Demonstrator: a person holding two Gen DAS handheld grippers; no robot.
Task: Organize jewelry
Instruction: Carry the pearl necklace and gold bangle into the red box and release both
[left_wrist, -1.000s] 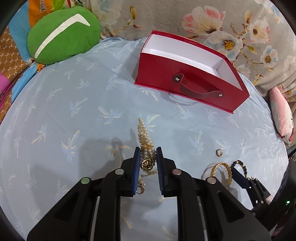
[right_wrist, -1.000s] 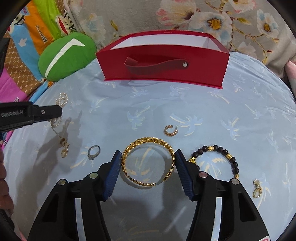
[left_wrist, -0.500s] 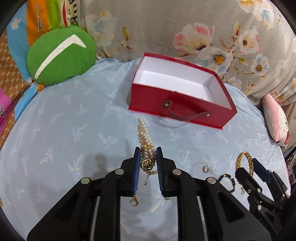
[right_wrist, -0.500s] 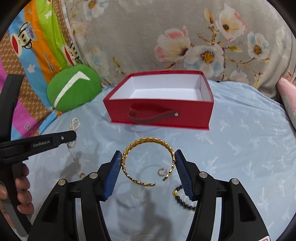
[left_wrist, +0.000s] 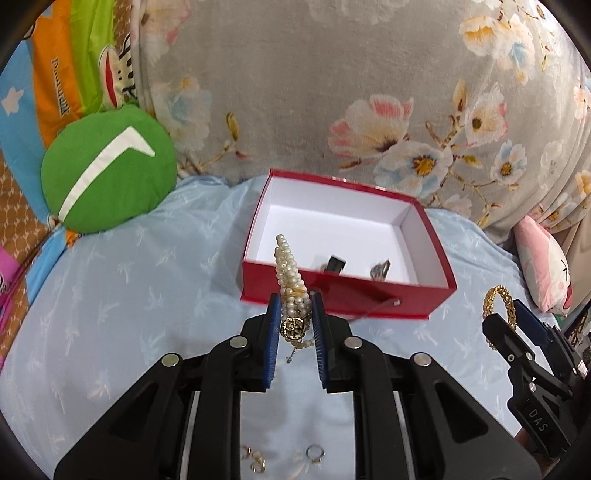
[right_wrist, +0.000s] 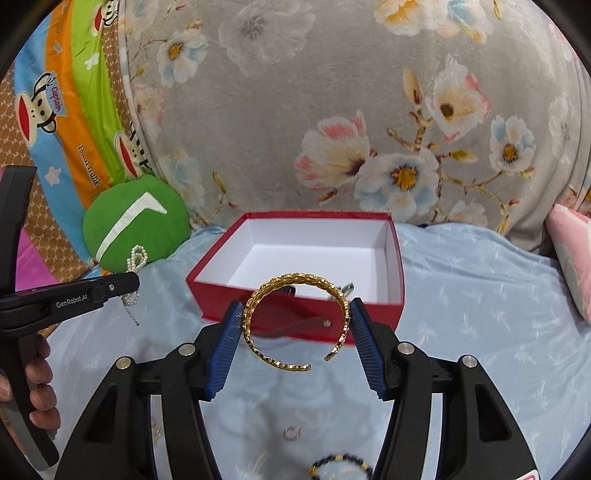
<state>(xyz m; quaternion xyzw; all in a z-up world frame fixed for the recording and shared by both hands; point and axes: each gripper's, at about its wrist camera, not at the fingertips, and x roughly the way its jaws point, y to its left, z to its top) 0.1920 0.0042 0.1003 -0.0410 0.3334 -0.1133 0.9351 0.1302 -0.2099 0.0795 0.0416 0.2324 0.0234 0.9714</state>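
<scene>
Both pieces are in the air and the step in hand looks like carrying them to the red box (right_wrist: 295, 314), which sits on the pale blue bed sheet (right_wrist: 480, 295) at about 12 o'clock from each gripper. The left gripper (left_wrist: 295, 317) has its jaws narrow, clamped on the pearl bracelet (left_wrist: 290, 273), whose free end stands up past the pads while a gold charm (left_wrist: 293, 328) and a short chain hang below. The right gripper (right_wrist: 295, 325) holds the gold bangle (right_wrist: 295, 321) across its width, jaws about half spread, the bangle's gap at roughly 5 o'clock. To do this well, I would bring each piece clear over the near wall before letting go, since the dangling chain could catch on the rim or the strap handle (right_wrist: 295, 326), and release low inside so nothing bounces out. The bangle is pinched only at two edges and may spring or twist, so a steady, level carry seems wise. Two small dark items (left_wrist: 336, 264) lie inside against the near wall, mostly hidden by it, and I cannot tell what they are. Rings and earrings (left_wrist: 314, 452) on the sheet are partly covered by the gripper bodies; the dark bead bracelet (right_wrist: 340, 463) is blurred and cut off at 6 o'clock
</scene>
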